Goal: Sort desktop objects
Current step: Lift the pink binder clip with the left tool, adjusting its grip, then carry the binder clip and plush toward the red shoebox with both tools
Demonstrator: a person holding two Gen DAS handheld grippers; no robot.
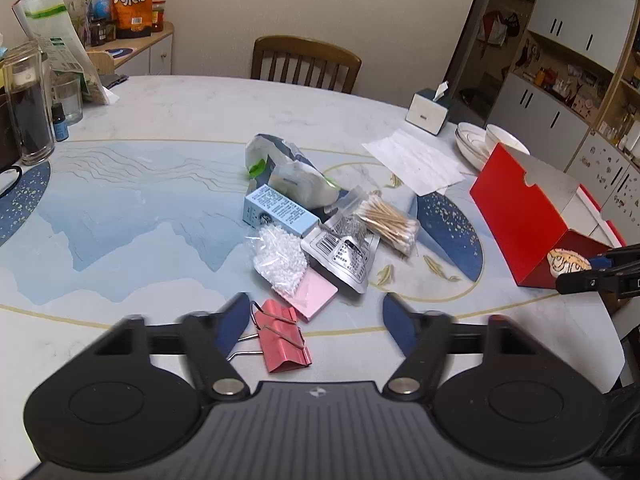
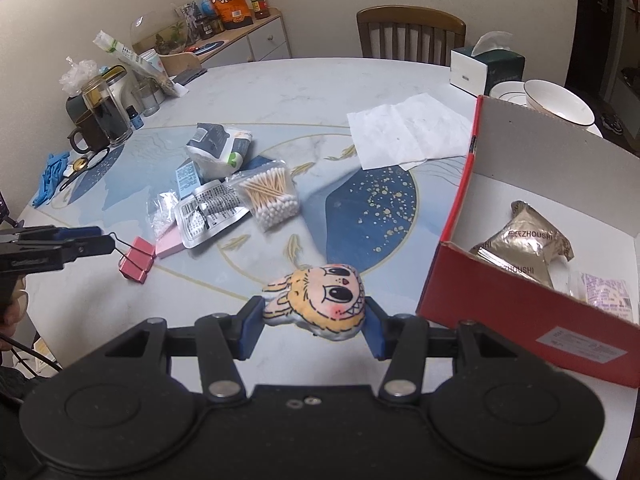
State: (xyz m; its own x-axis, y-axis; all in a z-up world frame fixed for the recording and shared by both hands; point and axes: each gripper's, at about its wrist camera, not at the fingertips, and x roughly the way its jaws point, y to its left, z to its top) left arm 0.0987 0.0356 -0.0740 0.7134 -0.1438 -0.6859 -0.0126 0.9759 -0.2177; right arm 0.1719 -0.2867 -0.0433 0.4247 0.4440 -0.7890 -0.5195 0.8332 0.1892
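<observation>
Right tongs (image 2: 313,326) are closed on a small plush face toy (image 2: 320,300), gripped at both sides between the blue pads and held above the worktop (image 2: 280,84), just left of the red cardboard box (image 2: 500,300). Left tongs (image 1: 314,322) are spread wide with nothing gripped; a pink binder clip (image 1: 282,334) is seen lying on the worktop between the open fingers, nearer the left finger (image 1: 234,320). Whether that finger touches the clip cannot be told. In the right wrist view the same clip (image 2: 136,262) is seen just at the left tongs' tips.

Just beyond the clip, a pink pad (image 1: 316,294) is partly covered by a bag of white beads (image 1: 280,262). Beside these a silver foil sachet (image 1: 344,258), a light-blue carton (image 1: 278,210), a bag of cotton swabs (image 1: 386,218) and a crumpled white-and-blue packet (image 1: 288,168) are piled together mid-worktop.

Inside the red box a gold foil snack pack (image 2: 524,248) and a small clear wrapped item (image 2: 604,292) are seen. White paper sheets (image 2: 408,132) are laid behind the pile, with a tissue box (image 2: 486,72) and white bowls (image 2: 556,100) at the far edge. A glass jar (image 2: 106,110) and blue gloves (image 2: 50,178) are placed at the far left; a wooden chair (image 2: 410,32) is set behind the worktop.
</observation>
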